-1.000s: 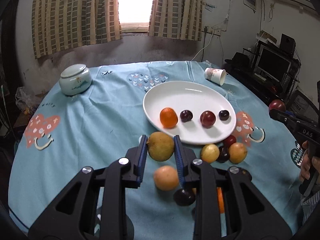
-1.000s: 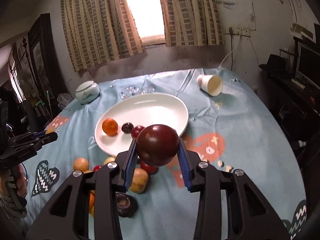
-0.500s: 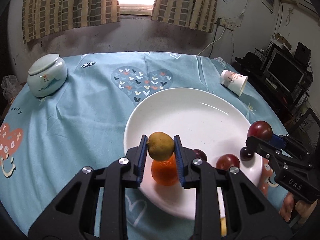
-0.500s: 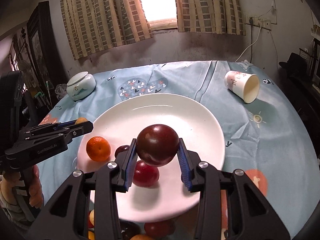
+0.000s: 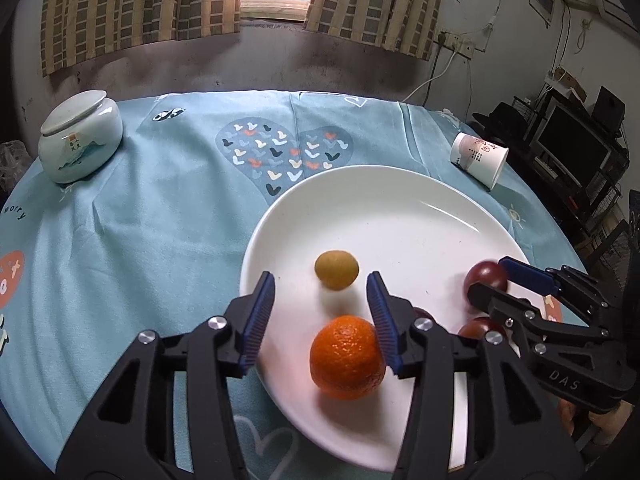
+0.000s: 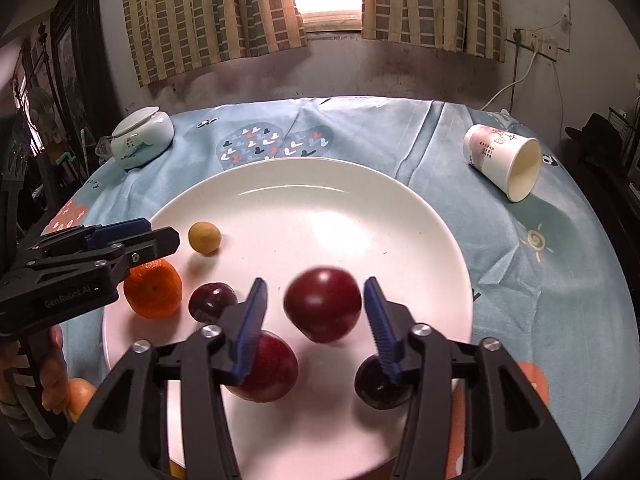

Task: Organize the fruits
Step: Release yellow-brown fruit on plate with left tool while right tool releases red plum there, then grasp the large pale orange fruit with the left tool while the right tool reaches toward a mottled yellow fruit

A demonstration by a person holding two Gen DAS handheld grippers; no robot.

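Over the plate (image 5: 400,184), the left gripper (image 5: 321,295) has its jaws opening, and the small yellow-green fruit (image 5: 336,269) sits free between and just past the blue pads, touching neither; it looks slightly blurred above its shadow, so whether it already rests on the plate I cannot tell. An orange (image 5: 347,357) lies on the plate under the right-hand finger of that gripper. Beside it, the right gripper (image 6: 315,294) is also opening its jaws: a large dark red plum (image 6: 322,305) is between the pads with a gap on both sides, blurred, its shadow on the plate below it. Three more dark fruits lie on the plate near this gripper: a red plum (image 6: 272,376) under its left finger, a small dark plum (image 6: 210,300) beside the orange, and a near-black plum (image 6: 374,386) under its right finger. From the right wrist view, another orange fruit (image 6: 80,394) shows off the plate on the blue cloth (image 5: 160,220), near the hand (image 6: 52,376) holding the left gripper. Well apart on the cloth, a lidded jar (image 5: 78,136) stands upright at the far left and a paper cup (image 5: 478,158) lies on its side at the far right
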